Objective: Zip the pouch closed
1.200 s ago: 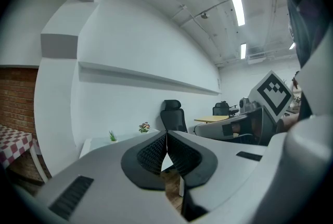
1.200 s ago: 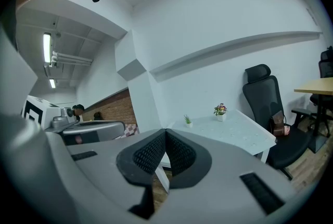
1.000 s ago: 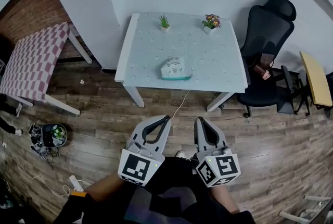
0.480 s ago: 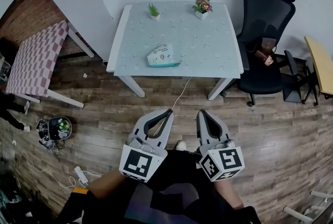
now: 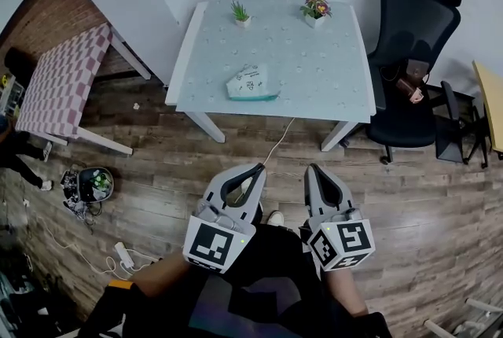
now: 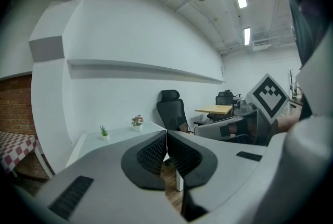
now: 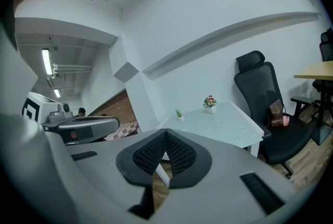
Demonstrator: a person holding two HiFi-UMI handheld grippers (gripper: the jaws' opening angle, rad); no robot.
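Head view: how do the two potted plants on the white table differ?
The left plant is plain green spiky leaves; the right plant carries pink flowers. The left plant looks slimmer, the right plant bushier. Both stand in small white pots along the table's far edge.

Grey left gripper (image 5: 258,169) & right gripper (image 5: 313,170), b&w marker cubes (image 5: 214,244)

Green plant (image 5: 240,12) and flowering plant (image 5: 316,8) stand on pale table (image 5: 314,69) beside black chair (image 5: 409,22).
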